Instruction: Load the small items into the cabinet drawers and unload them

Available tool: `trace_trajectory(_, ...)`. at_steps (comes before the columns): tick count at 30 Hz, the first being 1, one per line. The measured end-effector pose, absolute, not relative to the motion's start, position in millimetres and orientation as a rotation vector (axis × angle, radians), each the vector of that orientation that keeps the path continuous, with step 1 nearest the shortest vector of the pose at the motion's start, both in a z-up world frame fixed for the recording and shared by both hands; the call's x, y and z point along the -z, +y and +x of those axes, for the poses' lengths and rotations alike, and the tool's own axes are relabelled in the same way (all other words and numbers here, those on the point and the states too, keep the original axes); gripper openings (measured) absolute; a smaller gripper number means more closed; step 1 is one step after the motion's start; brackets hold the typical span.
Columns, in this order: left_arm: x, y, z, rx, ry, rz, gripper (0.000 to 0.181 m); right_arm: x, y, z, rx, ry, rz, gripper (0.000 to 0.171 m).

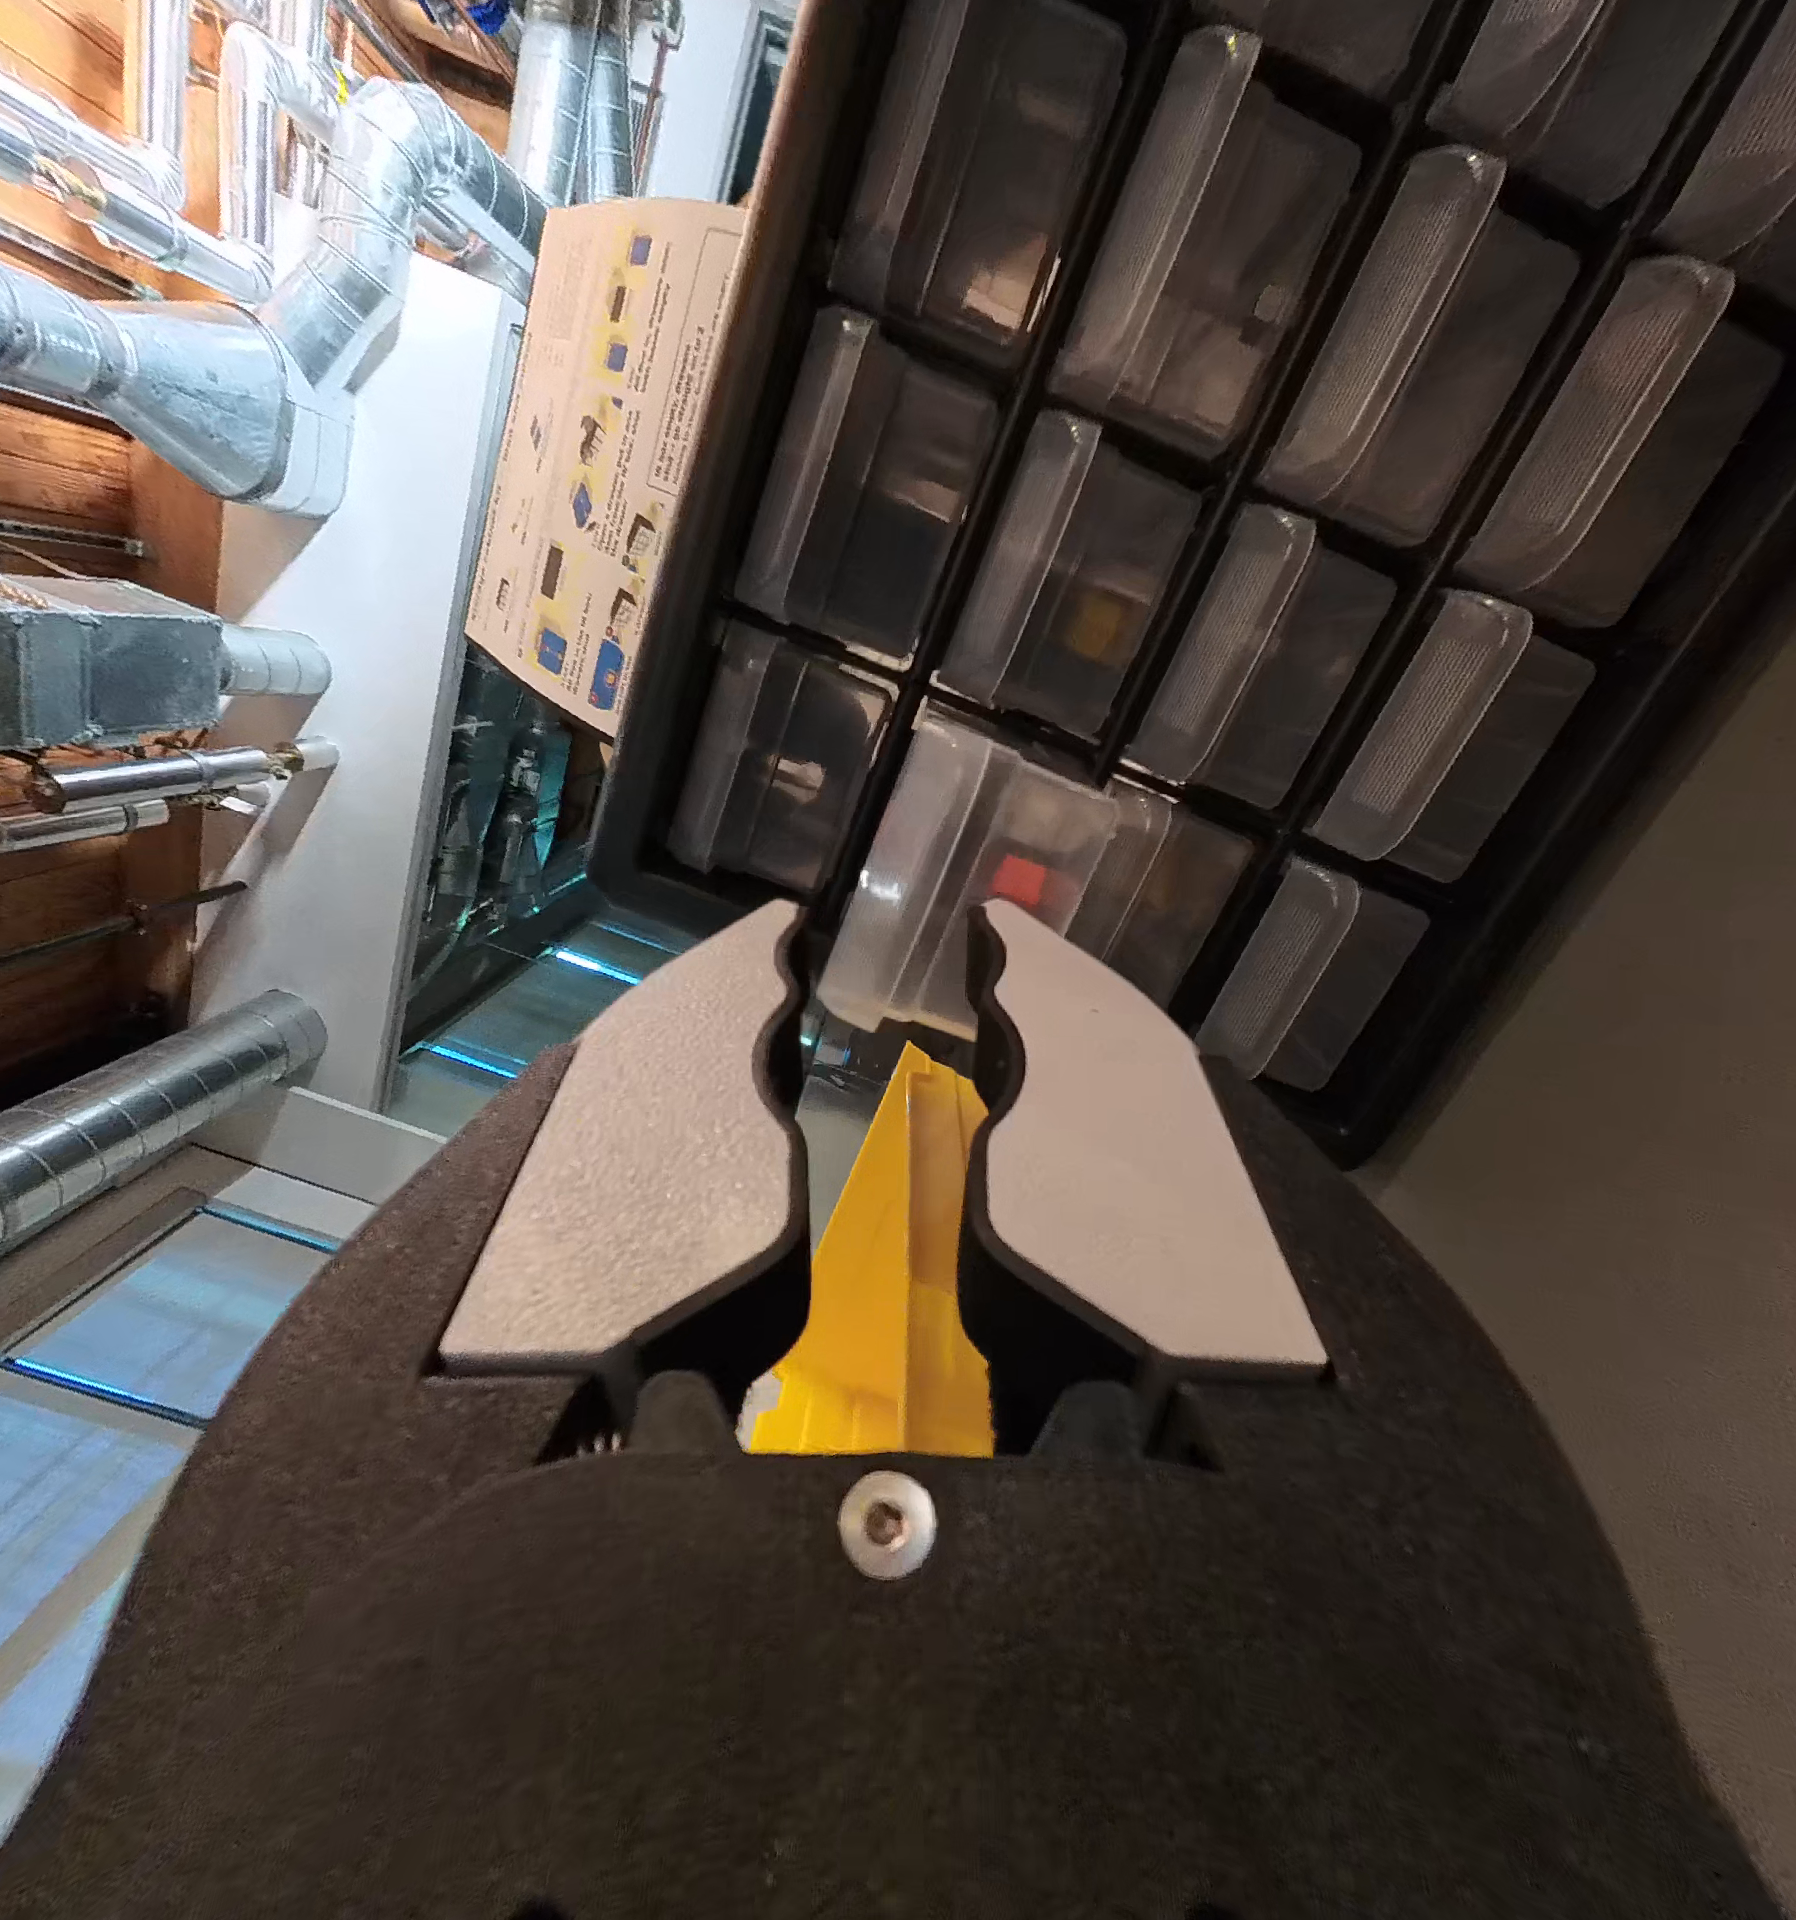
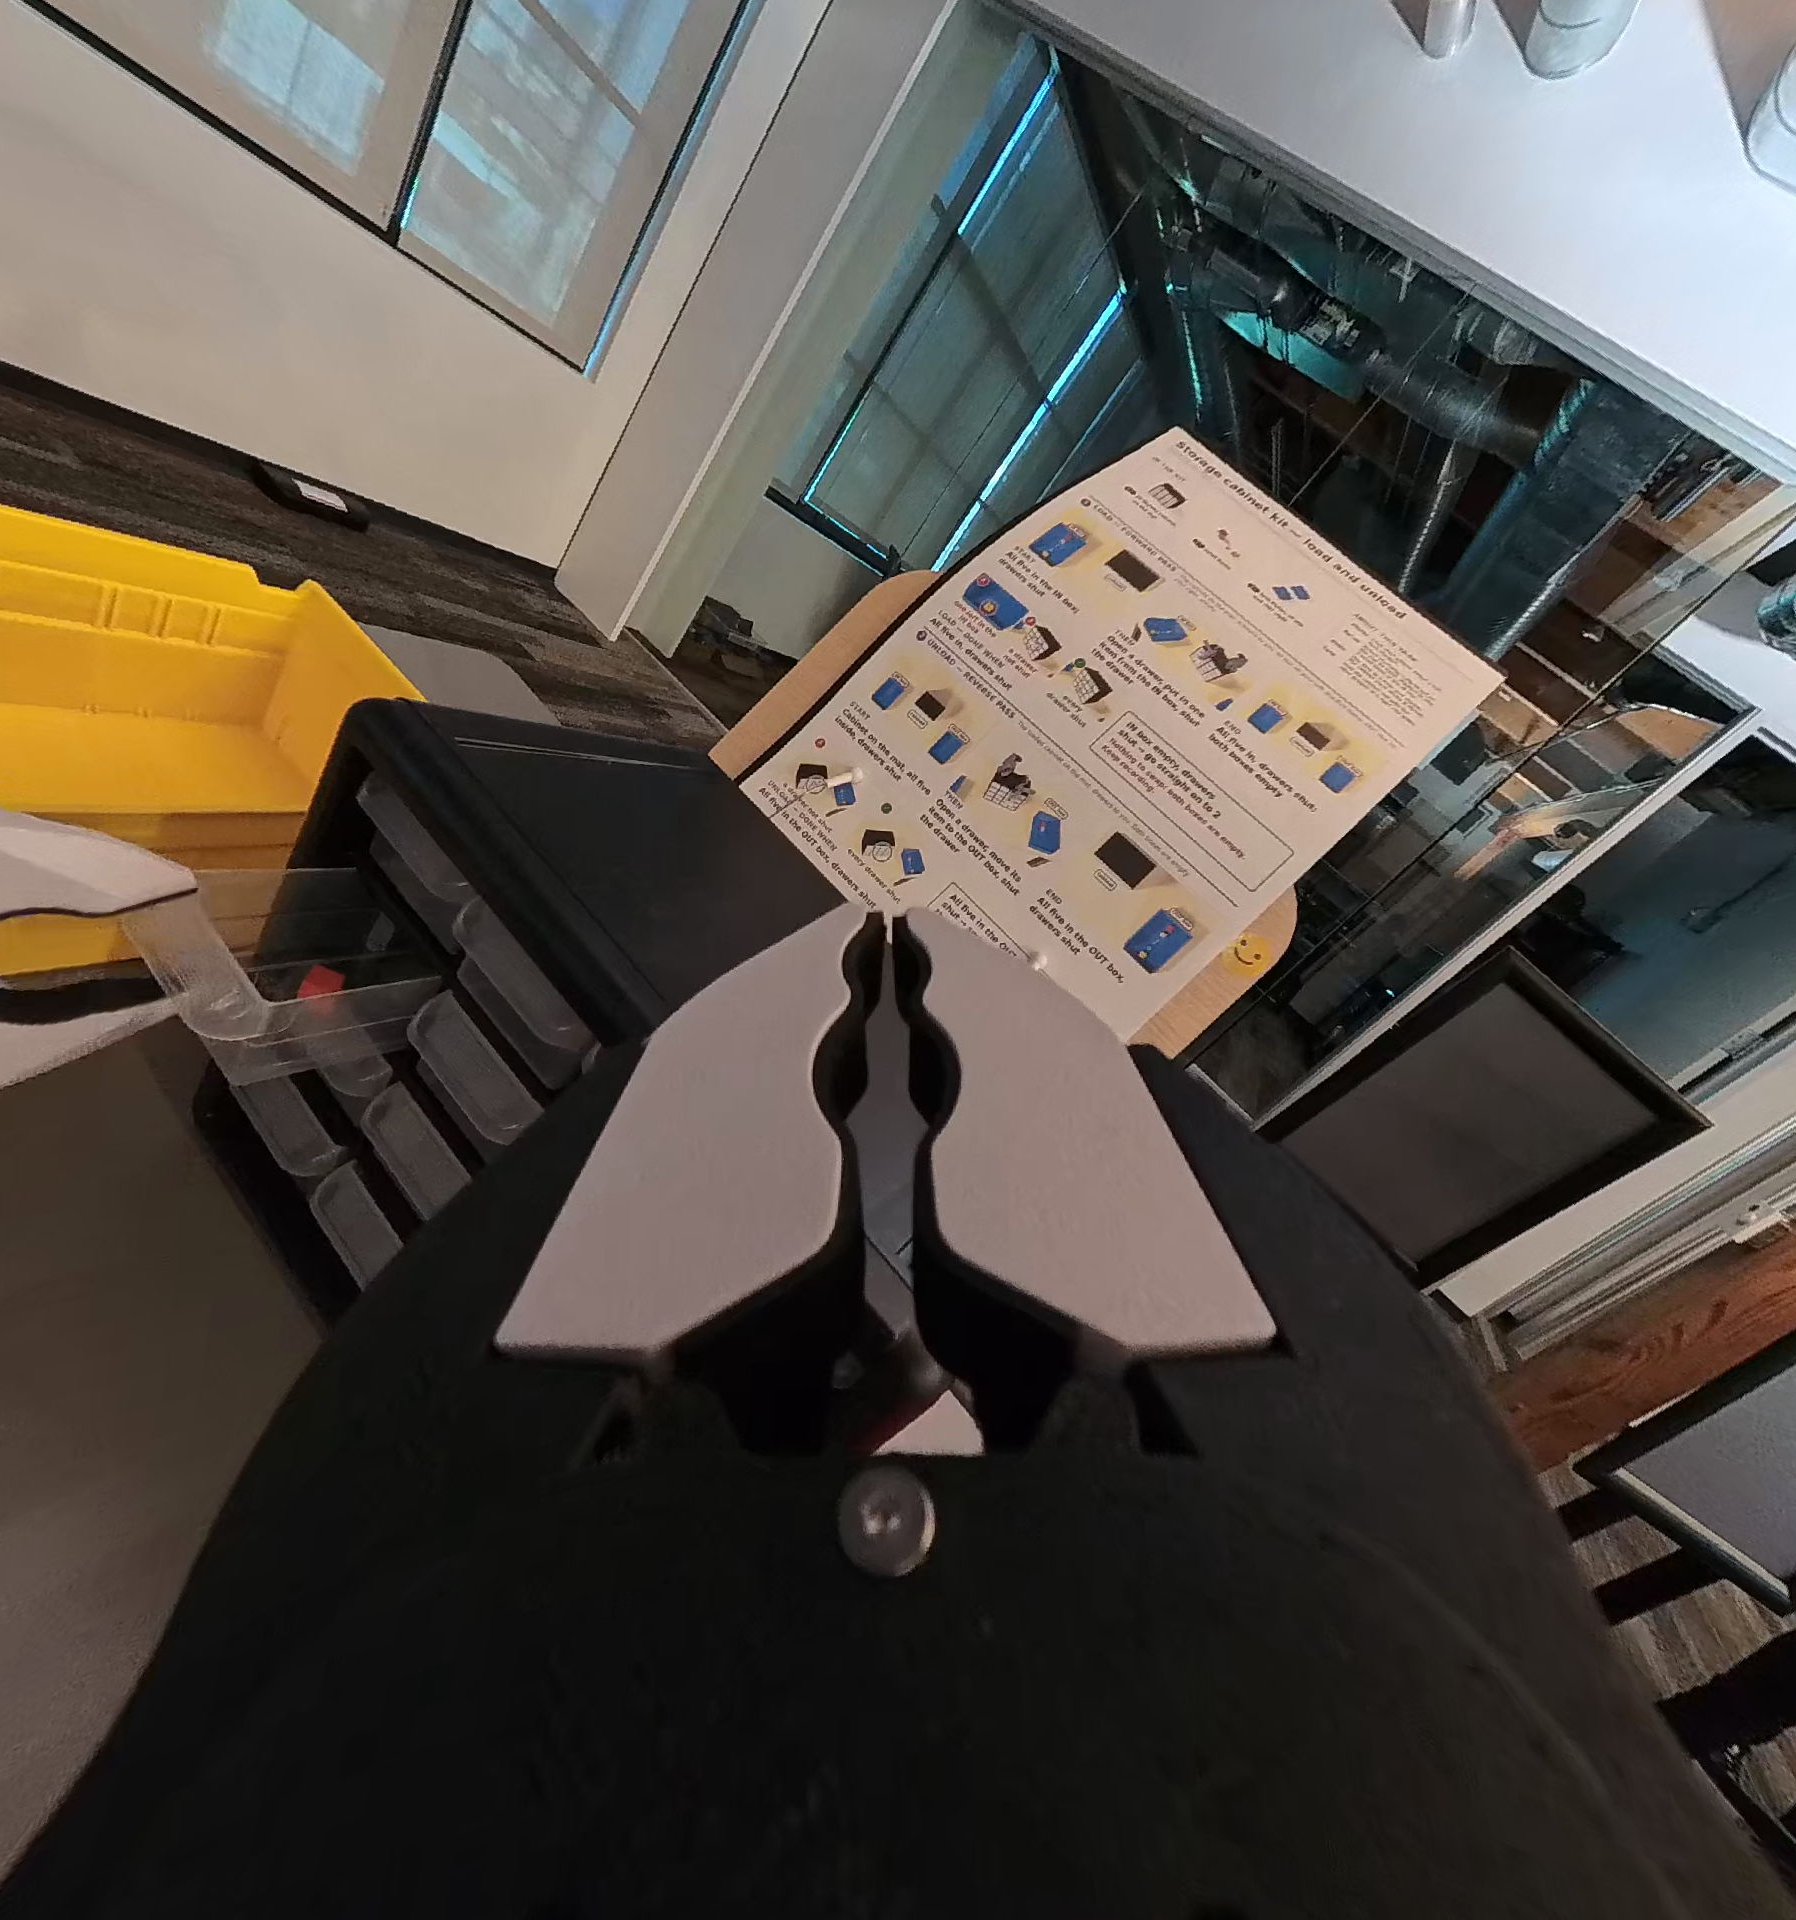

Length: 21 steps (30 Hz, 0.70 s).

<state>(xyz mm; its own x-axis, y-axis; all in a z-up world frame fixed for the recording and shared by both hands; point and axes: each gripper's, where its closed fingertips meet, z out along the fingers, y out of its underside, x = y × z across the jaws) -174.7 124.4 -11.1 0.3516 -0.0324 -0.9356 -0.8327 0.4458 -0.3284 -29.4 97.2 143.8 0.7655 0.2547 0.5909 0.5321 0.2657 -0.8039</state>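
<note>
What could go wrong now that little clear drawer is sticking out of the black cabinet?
1. The pulled-out drawer hangs far out of the cabinet; drawn much further, it might slip free and spill the red item inside.
2. The left gripper, jaws around the drawer's front handle, looks tilted, so the drawer could jam when pushed back.
3. The right gripper, jaws nearly shut and empty, isn't steadying the cabinet, which could shift.

A grey table (image 2: 94, 1299) carries the black drawer cabinet (image 2: 603, 821).

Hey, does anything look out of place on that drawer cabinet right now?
One clear drawer sticks out of the cabinet with a red item inside; the others look shut. The left gripper is at its front.
</note>
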Motion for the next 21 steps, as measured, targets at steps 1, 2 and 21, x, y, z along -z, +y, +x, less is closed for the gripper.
trace_trajectory(1,11.4,124.8,-173.8,-0.641,1.096,-0.980,0.028,-143.3,97.5,-29.5,0.212,-0.726,-1.322,0.002)
trace_trajectory(2,11.7,125.2,-172.5,-0.639,1.097,-0.974,0.028,-143.1,97.6,-29.7,0.212,-0.728,-1.323,0.002)
trace_trajectory(21,9.0,117.4,-172.9,-0.602,1.107,-0.948,0.012,-137.6,99.5,-29.8,0.219,-0.750,-1.346,0.002)
